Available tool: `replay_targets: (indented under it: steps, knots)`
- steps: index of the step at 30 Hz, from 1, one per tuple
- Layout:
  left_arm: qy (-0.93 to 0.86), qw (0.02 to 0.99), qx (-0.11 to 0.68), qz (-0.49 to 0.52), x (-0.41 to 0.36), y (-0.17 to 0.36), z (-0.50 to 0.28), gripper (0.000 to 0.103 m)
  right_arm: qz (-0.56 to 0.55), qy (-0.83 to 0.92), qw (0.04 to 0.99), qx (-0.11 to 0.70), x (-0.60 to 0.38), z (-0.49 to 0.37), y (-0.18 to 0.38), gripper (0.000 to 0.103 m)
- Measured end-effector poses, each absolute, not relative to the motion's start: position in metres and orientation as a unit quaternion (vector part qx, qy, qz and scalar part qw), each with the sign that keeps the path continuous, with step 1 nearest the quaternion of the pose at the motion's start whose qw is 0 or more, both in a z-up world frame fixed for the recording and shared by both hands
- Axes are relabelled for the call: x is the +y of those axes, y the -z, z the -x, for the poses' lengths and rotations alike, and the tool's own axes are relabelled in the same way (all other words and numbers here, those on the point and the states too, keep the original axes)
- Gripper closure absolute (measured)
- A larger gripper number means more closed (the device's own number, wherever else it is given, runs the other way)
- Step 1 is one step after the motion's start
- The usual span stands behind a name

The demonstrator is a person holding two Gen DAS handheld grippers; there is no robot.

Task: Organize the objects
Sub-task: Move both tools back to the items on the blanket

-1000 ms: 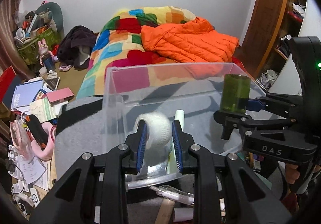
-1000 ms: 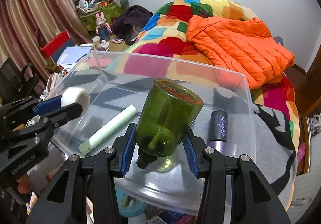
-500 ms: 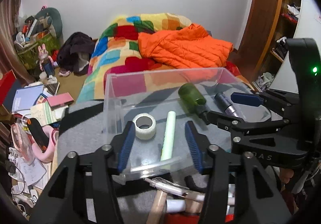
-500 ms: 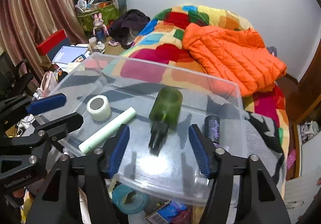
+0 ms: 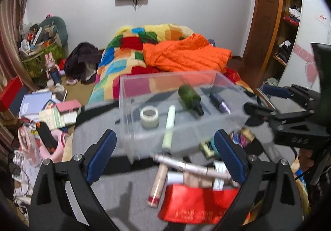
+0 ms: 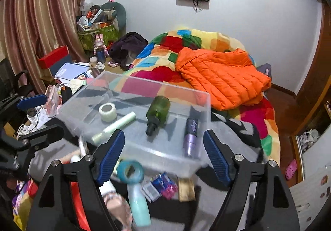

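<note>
So both grippers are empty right now: the left gripper (image 5: 165, 156) has its jaws spread wide after just opening up, nothing between them, and the right gripper (image 6: 164, 154) is the same deal, jaws just opened wide and bare. Everything they were dealing with is lying in the clear plastic bin (image 6: 132, 84) on the grey-covered desk (image 5: 124, 189). Inside it, going left to right in the right wrist view: a white tape roll (image 6: 107, 112) standing on its flat side, a pale green tube (image 6: 115, 126) lying diagonally just beside it, a dark green bottle (image 6: 158, 112) on its side with its black cap pointing toward the camera, and a purple bottle (image 6: 191, 134) lying near the right wall. In front of the bin there's loose clutter, including a teal tape roll (image 6: 130, 171), a light blue bottle (image 6: 138, 206) and a red pouch (image 5: 198, 204). A bed with an orange jacket (image 6: 221, 76) sits behind.
</note>
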State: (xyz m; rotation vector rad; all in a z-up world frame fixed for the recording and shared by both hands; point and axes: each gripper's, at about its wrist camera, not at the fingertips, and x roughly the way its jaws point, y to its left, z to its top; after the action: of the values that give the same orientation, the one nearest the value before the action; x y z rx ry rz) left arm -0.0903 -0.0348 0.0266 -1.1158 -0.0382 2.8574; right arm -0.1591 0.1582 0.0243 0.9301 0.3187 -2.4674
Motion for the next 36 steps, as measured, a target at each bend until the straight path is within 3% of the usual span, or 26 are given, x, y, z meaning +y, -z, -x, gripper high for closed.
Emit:
replay_targets:
  steps: [12, 20, 27, 36]
  knots:
    - [-0.911, 0.036, 0.006, 0.411, -0.052, 0.024, 0.017, 0.007, -0.374, 0.889, 0.221, 0.142, 0.187, 0.106, 0.020, 0.027]
    - [-0.891, 0.060, 0.071, 0.444, -0.038, 0.053, 0.015, 0.005, -0.421, 0.870, 0.232, 0.109, 0.198, 0.102, 0.042, 0.027]
    - [-0.898, 0.087, 0.057, 0.427, -0.025, 0.044, 0.034, 0.005, -0.426, 0.861, 0.250, 0.124, 0.188, 0.086, 0.049, 0.027]
    - [-0.897, 0.134, 0.124, 0.403, 0.012, 0.034, 0.044, 0.005, -0.419, 0.862, 0.255, 0.127, 0.182, 0.093, 0.048, 0.026]
